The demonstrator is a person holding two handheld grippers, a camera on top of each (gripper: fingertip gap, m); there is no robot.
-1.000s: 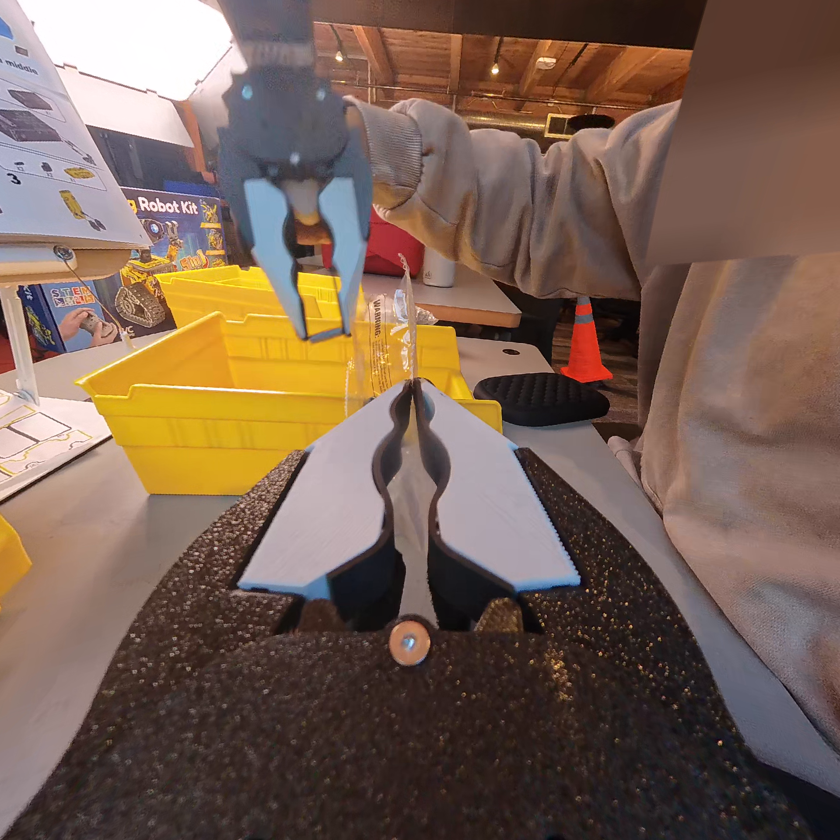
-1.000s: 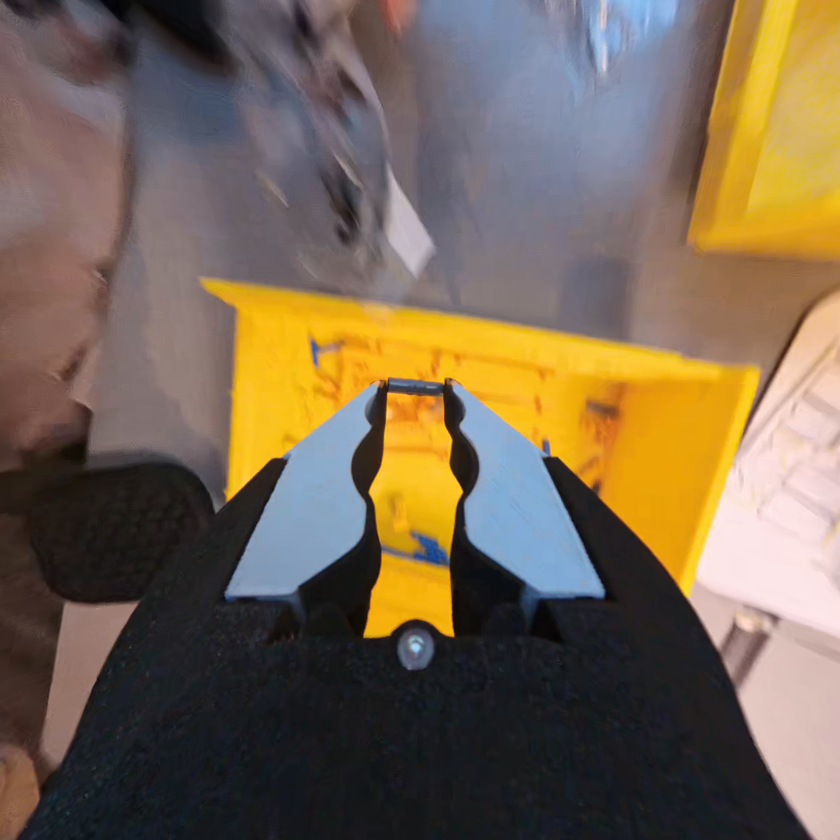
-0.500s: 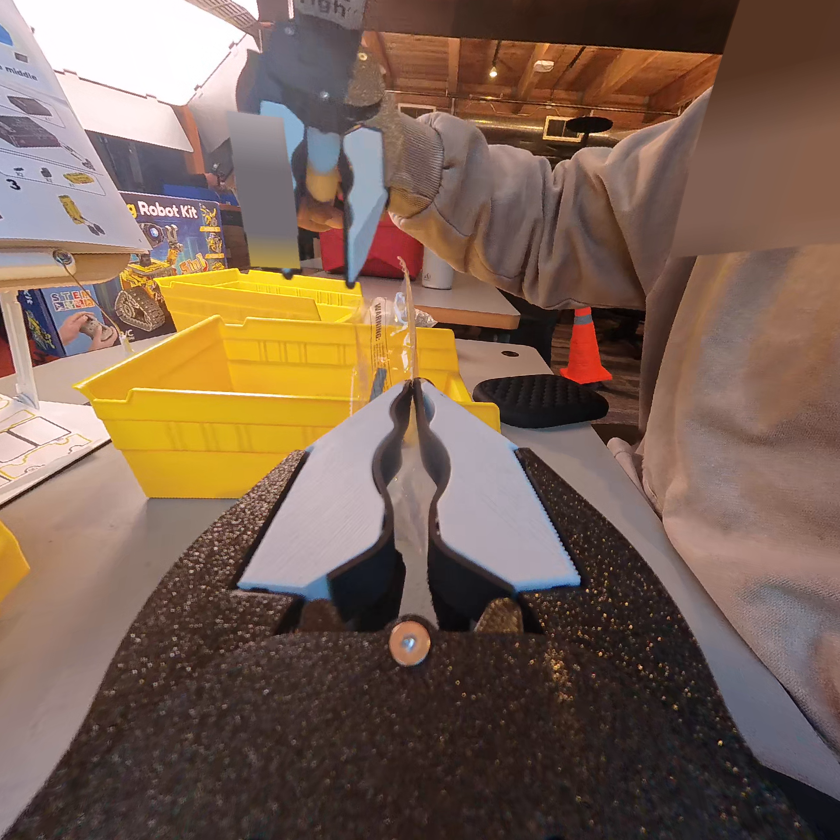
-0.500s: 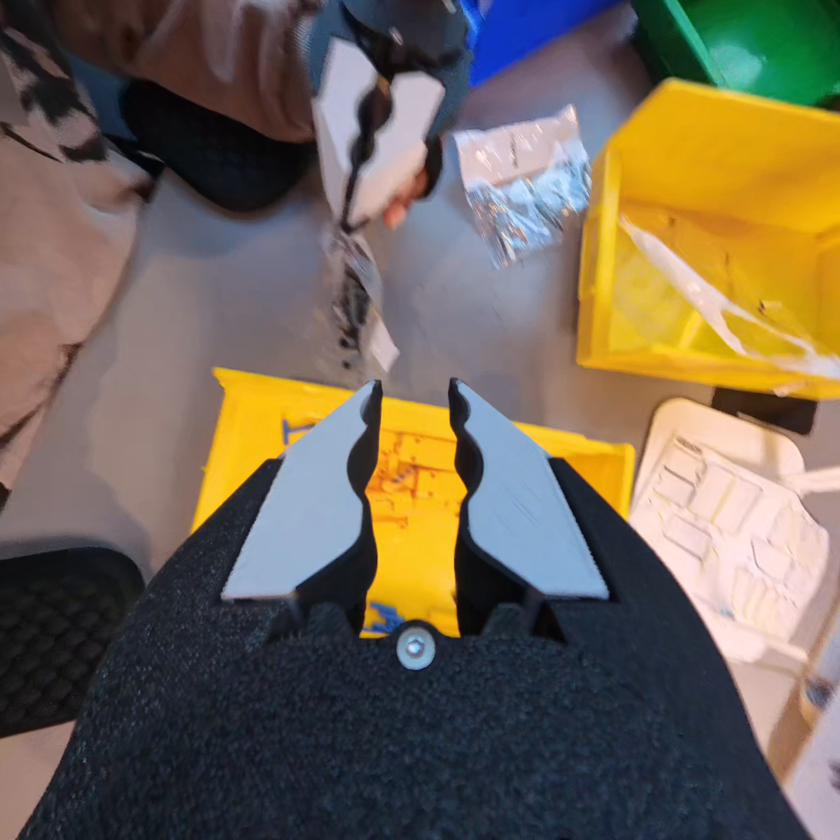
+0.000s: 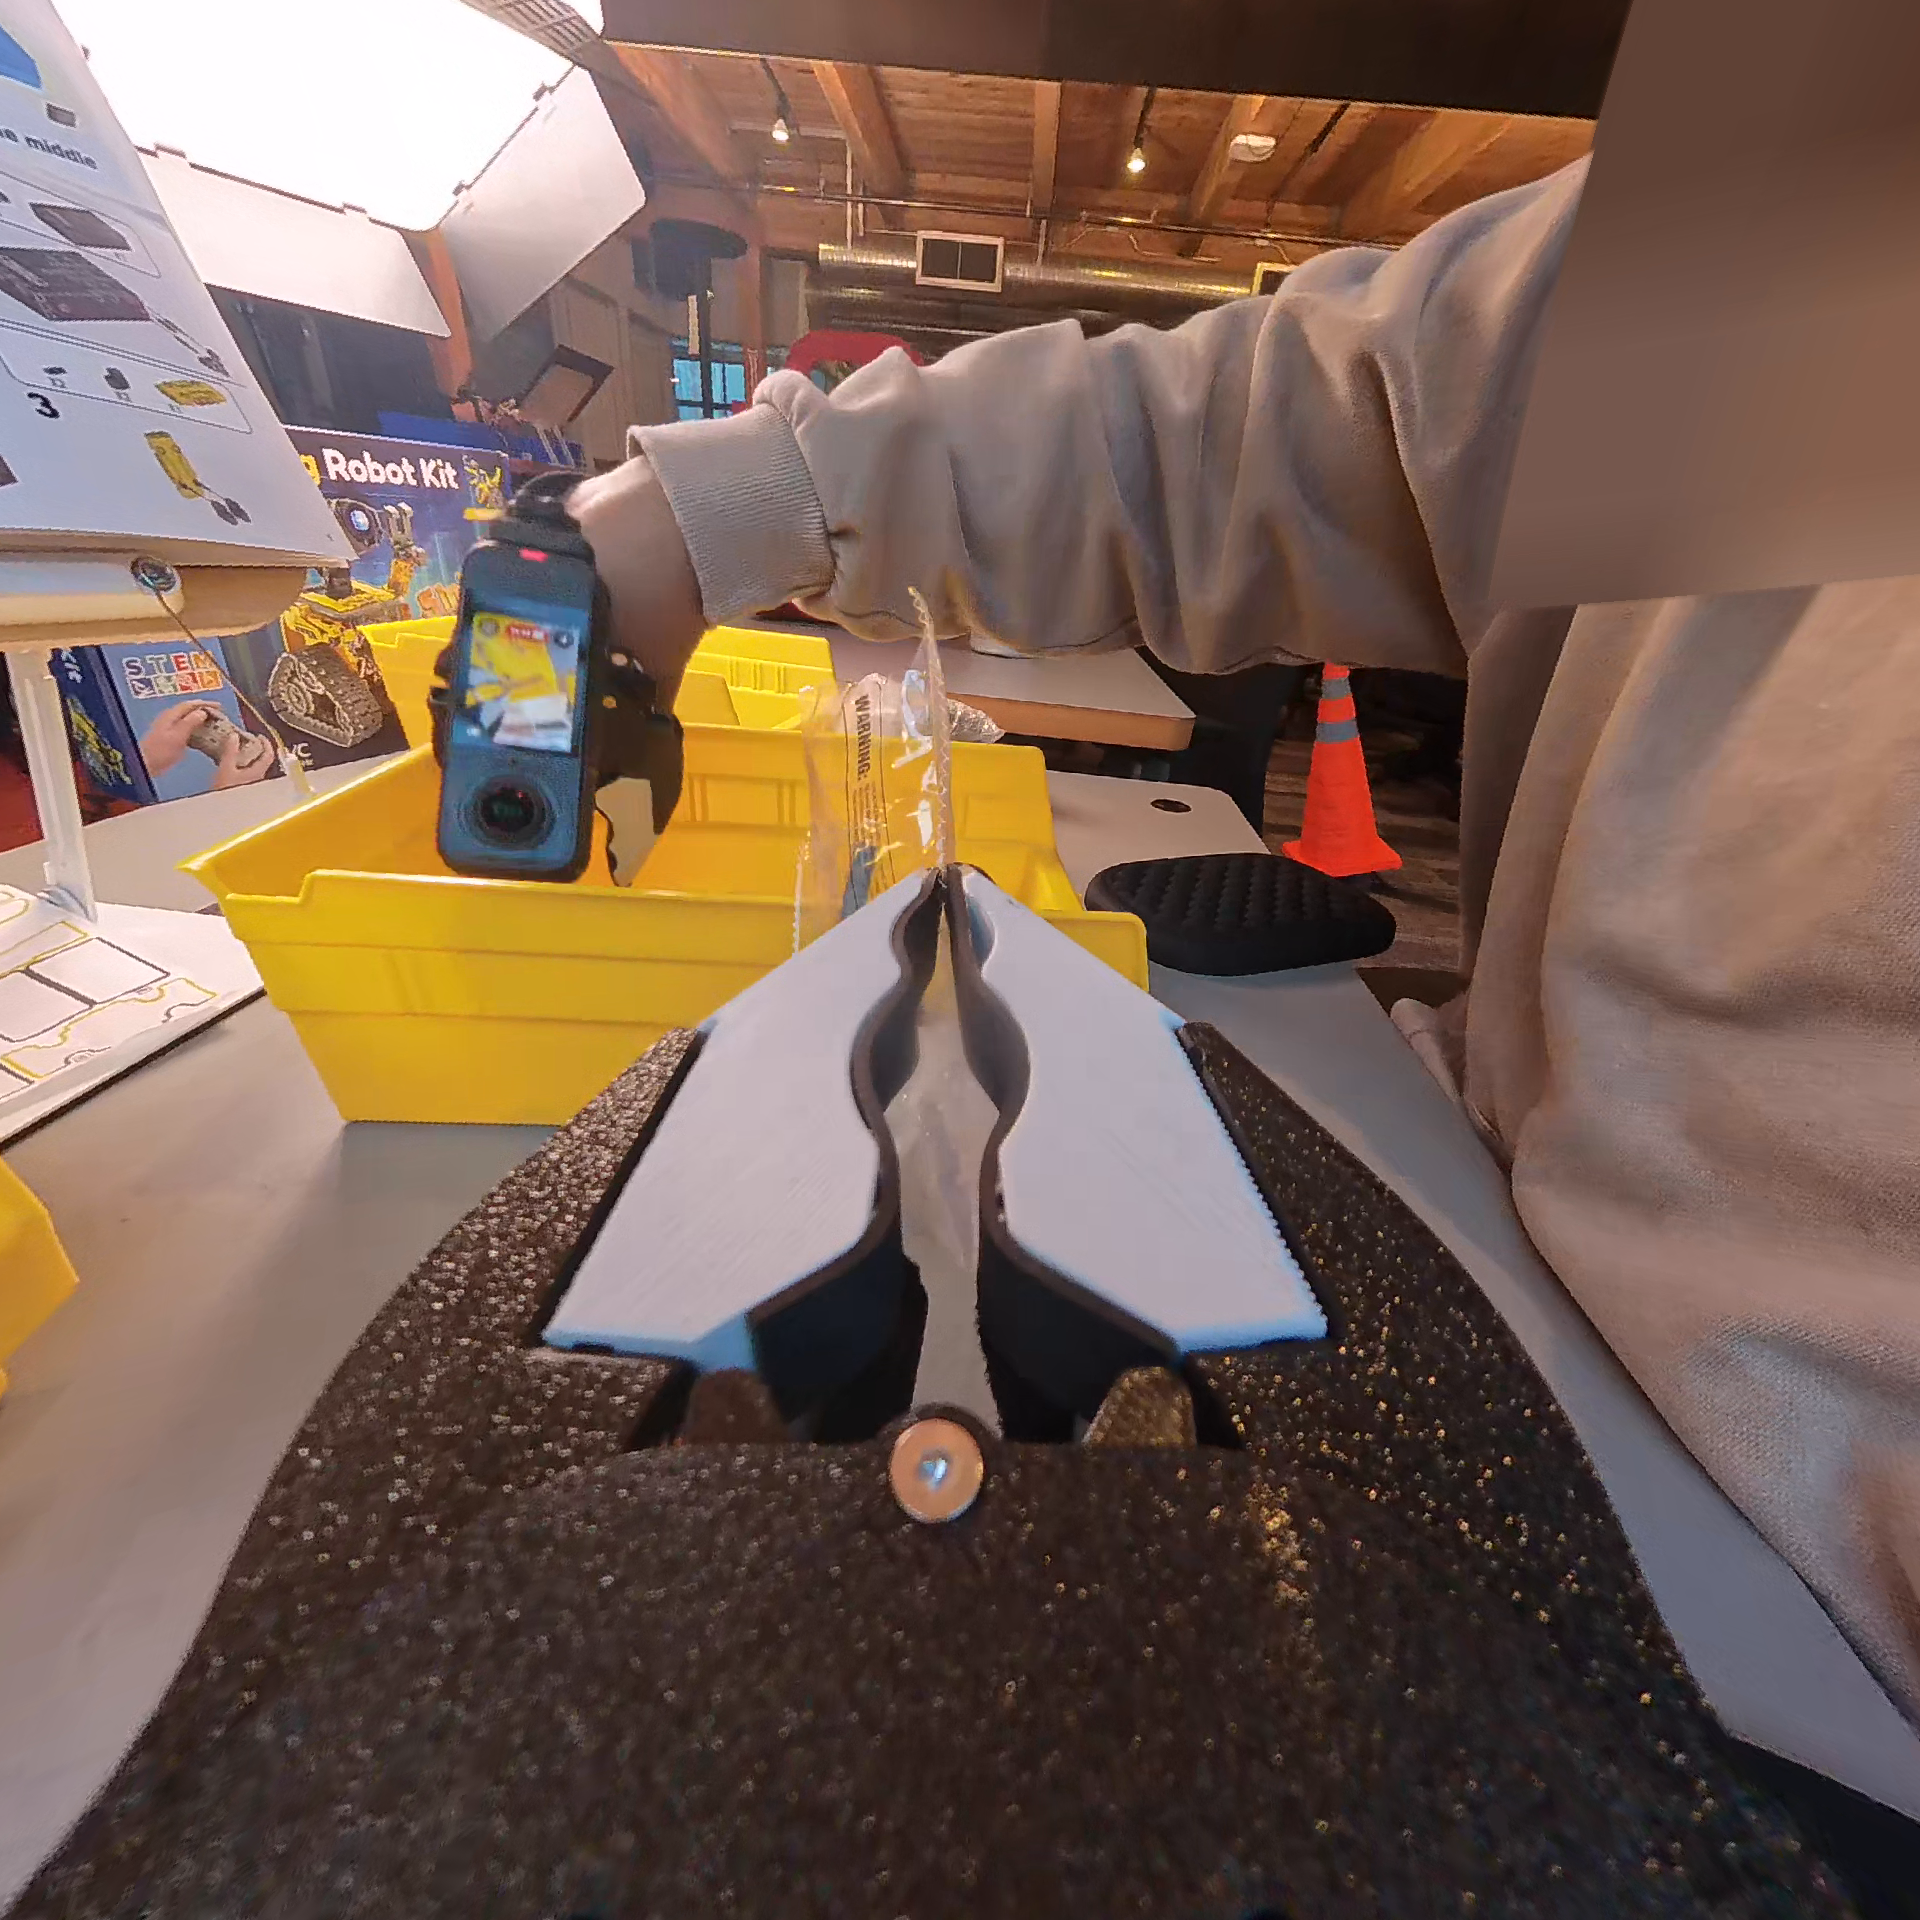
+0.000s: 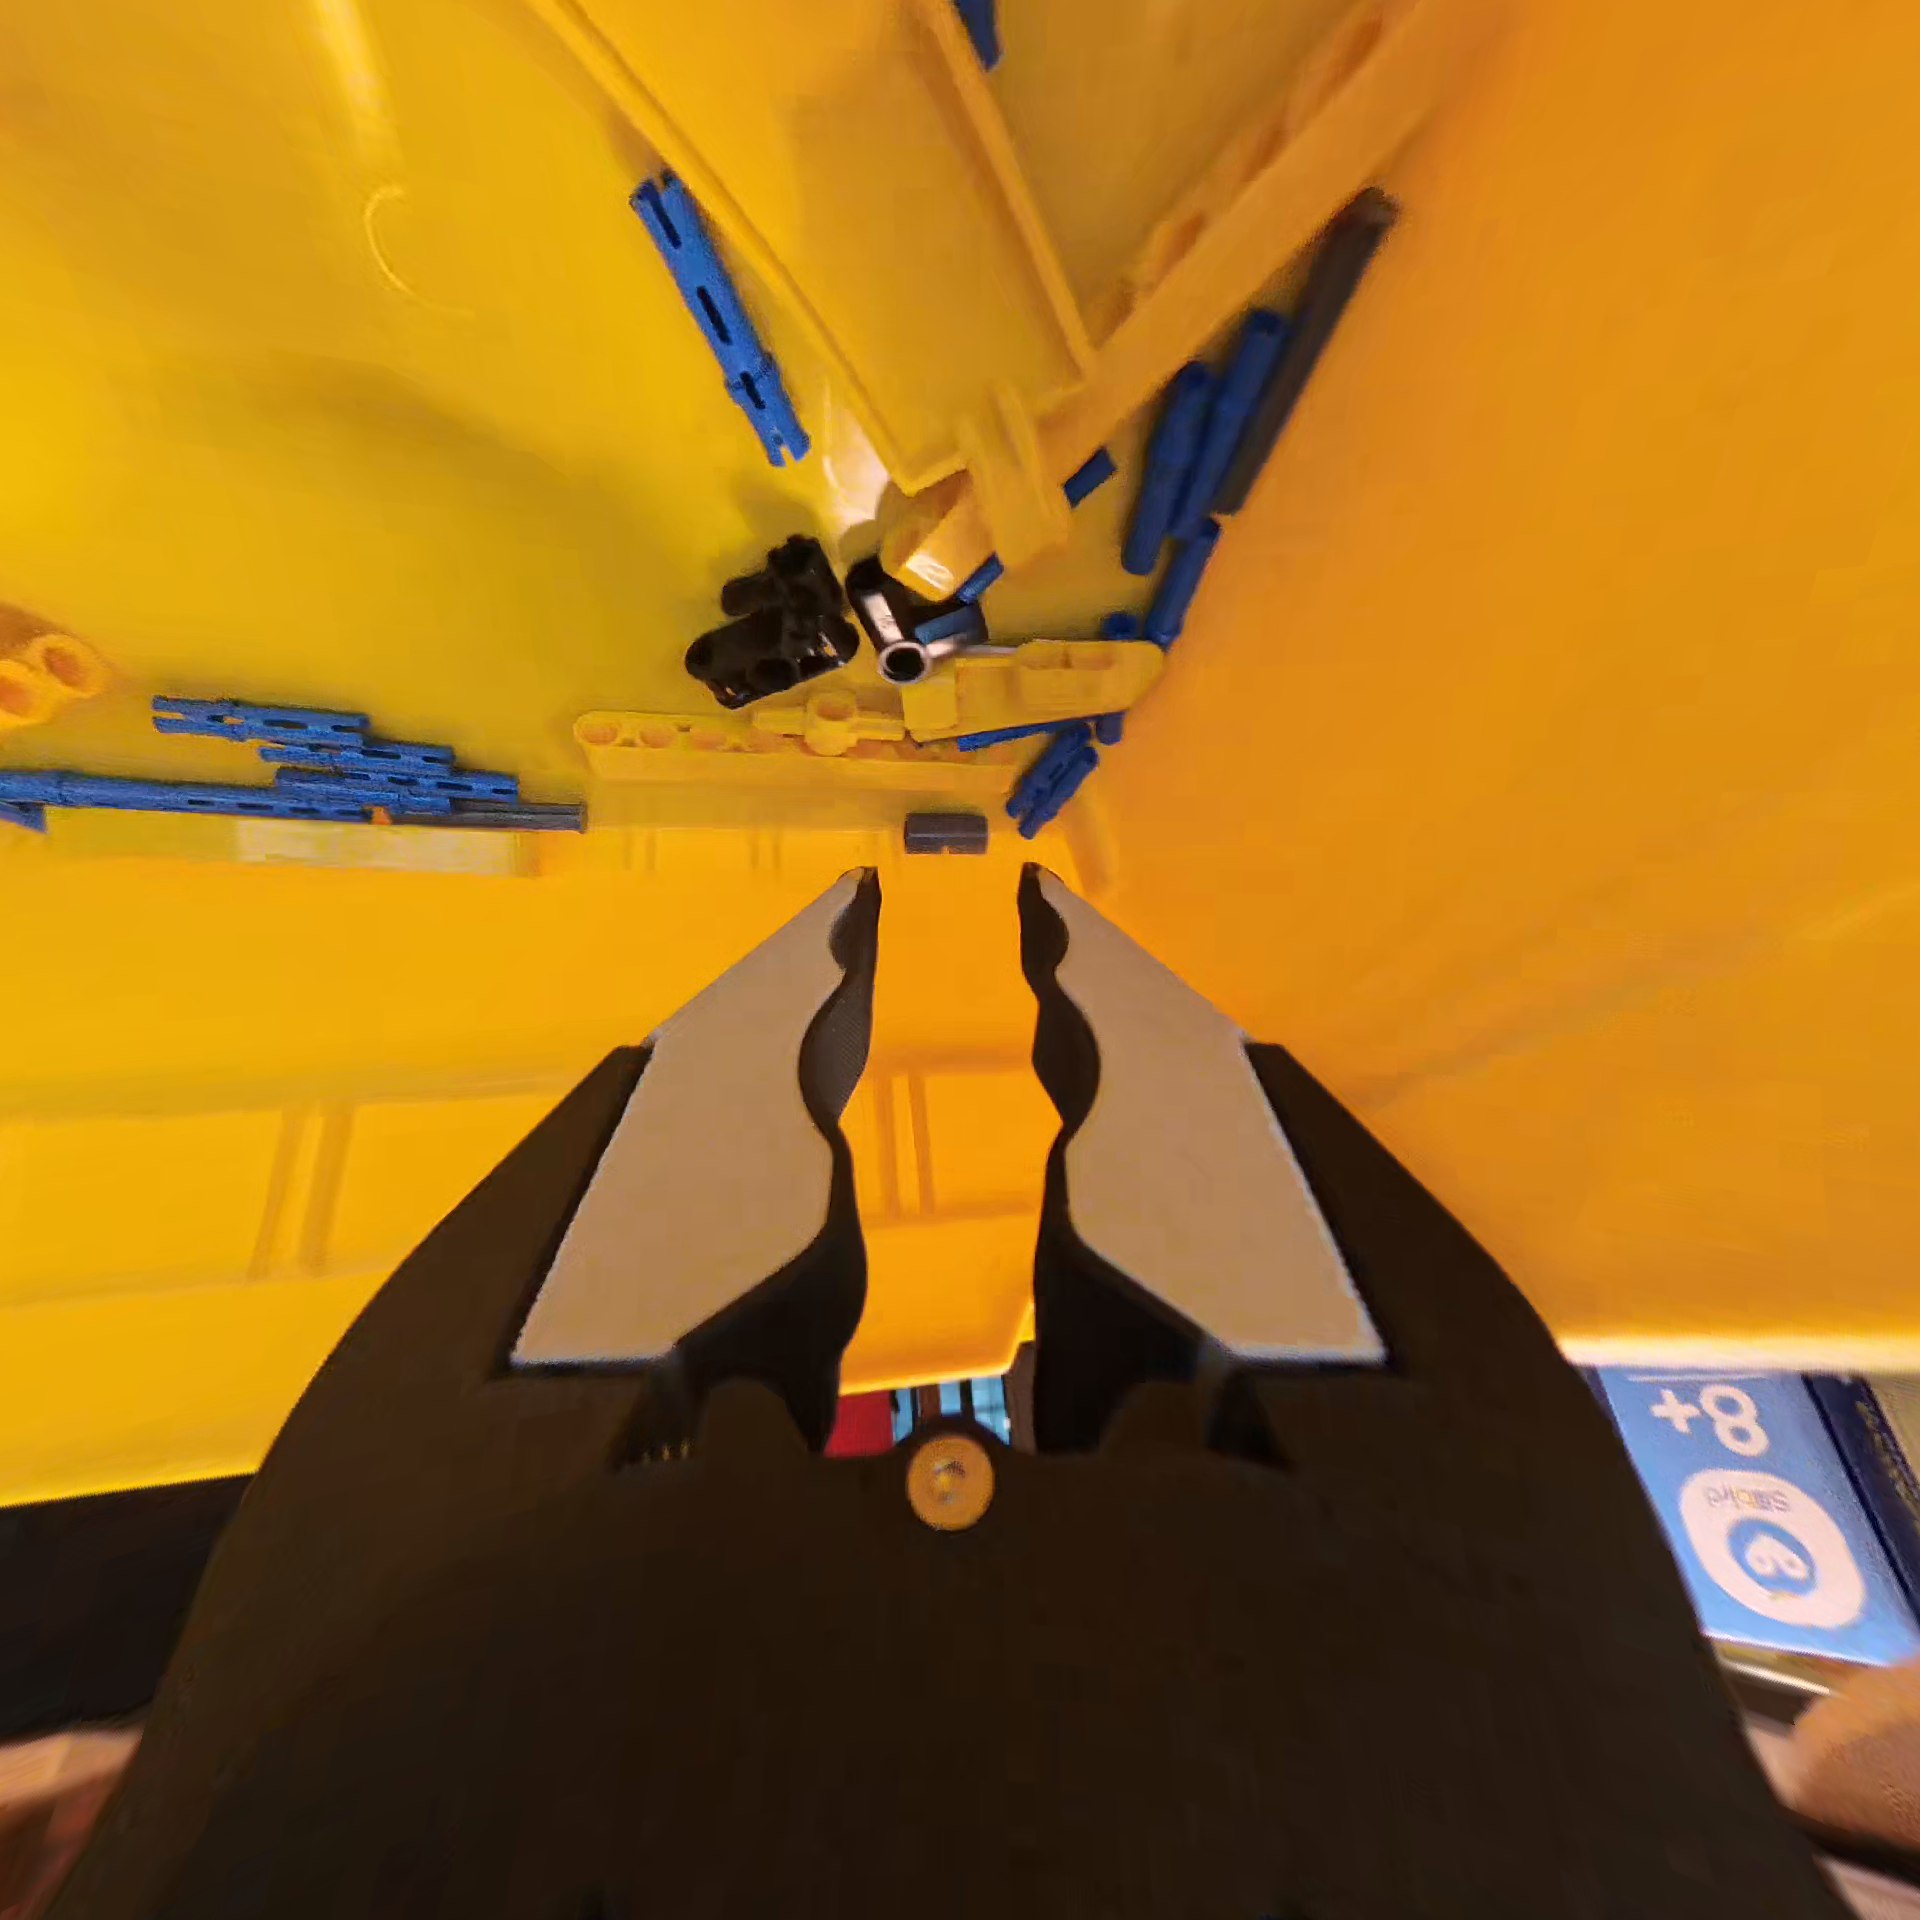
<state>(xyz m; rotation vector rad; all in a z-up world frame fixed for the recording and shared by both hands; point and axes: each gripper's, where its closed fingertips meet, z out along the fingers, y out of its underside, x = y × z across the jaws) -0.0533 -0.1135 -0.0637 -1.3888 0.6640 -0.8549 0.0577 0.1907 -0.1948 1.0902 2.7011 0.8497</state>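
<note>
My left gripper (image 5: 943, 878) is shut on a clear plastic bag (image 5: 904, 748), which stands up from the fingertips just in front of a yellow bin (image 5: 499, 966). My right gripper (image 6: 948, 878) is open and empty, pointing down inside that yellow bin (image 6: 1507, 727). A small dark grey piece (image 6: 943, 832) lies on the bin floor just ahead of its fingertips. Blue pins (image 6: 343, 769), a black connector (image 6: 774, 634) and yellow beams (image 6: 790, 738) lie around it. In the left wrist view, the right gripper's camera body (image 5: 516, 717) hangs over the bin, held by a hand in a beige sleeve (image 5: 1039, 499).
A second yellow bin (image 5: 727, 665) stands behind the first. An instruction sheet on a stand (image 5: 114, 312) and a kit box (image 5: 343, 613) are at the left. A black pad (image 5: 1236, 914) lies at the right on the grey table (image 5: 208, 1299). An orange cone (image 5: 1335, 779) stands beyond. The black connector (image 6: 774, 634) is about 6 cm from my right fingertips and 30 cm from my left.
My right gripper has swung from high above the bin down into it. One second ago it held the small dark piece between its tips; now it is open and the piece lies on the bin floor. The left gripper has not moved.
</note>
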